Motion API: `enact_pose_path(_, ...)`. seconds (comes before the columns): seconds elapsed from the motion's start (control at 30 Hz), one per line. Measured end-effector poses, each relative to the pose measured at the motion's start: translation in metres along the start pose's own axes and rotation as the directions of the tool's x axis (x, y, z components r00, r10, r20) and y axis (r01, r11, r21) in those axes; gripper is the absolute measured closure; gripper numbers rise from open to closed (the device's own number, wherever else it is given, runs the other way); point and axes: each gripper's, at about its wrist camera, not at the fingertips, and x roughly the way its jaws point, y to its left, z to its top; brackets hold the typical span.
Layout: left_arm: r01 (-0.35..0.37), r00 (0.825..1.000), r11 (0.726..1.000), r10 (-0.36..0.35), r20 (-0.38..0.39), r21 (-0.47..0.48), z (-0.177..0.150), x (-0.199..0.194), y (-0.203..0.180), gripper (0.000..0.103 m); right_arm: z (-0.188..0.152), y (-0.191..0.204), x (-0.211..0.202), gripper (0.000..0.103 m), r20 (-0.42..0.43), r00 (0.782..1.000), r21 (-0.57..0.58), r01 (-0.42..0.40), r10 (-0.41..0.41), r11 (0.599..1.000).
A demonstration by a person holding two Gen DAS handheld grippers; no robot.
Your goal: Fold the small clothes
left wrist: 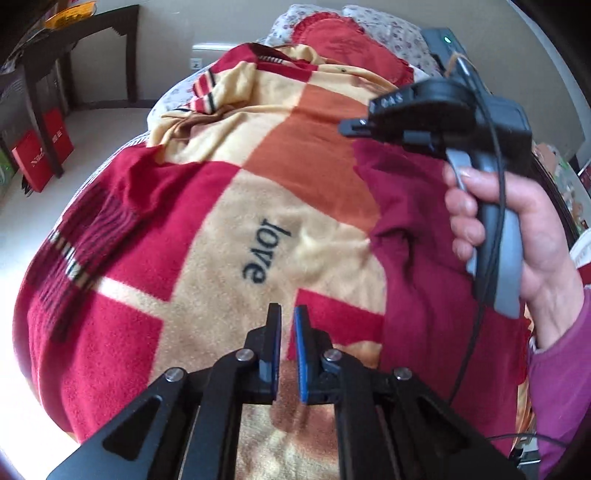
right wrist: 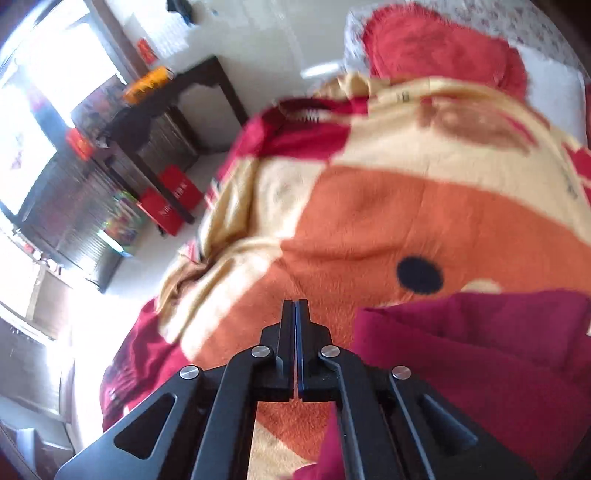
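A dark maroon garment [left wrist: 417, 236] lies on a patterned fleece blanket [left wrist: 229, 221] on the bed, at the right of the left wrist view. It also shows at the lower right of the right wrist view [right wrist: 480, 354]. My left gripper [left wrist: 287, 314] hovers over the blanket left of the garment, its jaws slightly apart and empty. My right gripper [right wrist: 295, 306] is shut and empty, above the orange patch just left of the garment's edge. In the left wrist view the right gripper [left wrist: 354, 127] is held above the garment's far end.
A red heart-shaped cushion [left wrist: 347, 40] and a floral pillow [left wrist: 391, 26] lie at the head of the bed. A dark wooden table [right wrist: 184, 96] and red boxes [right wrist: 170, 203] stand on the floor to the left. The bed's left edge drops to the floor.
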Motion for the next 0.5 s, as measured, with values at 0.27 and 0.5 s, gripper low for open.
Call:
enact_pose_path(0.27,-0.014,0.999,1.0,0.014,0.048,0.003,0.007,0.001,-0.011,0.045,-0.055,-0.031,-0.069,0.094,0.027,0.997,0.002,0.072,-0.072,0.997)
enact_pose_path(0.5,-0.037,0.994,0.999,0.033,0.104,0.03,0.034,0.022,-0.058,0.032,-0.109,-0.1,-0.068,0.094,-0.08,0.969,0.1,0.241,-0.234,0.965)
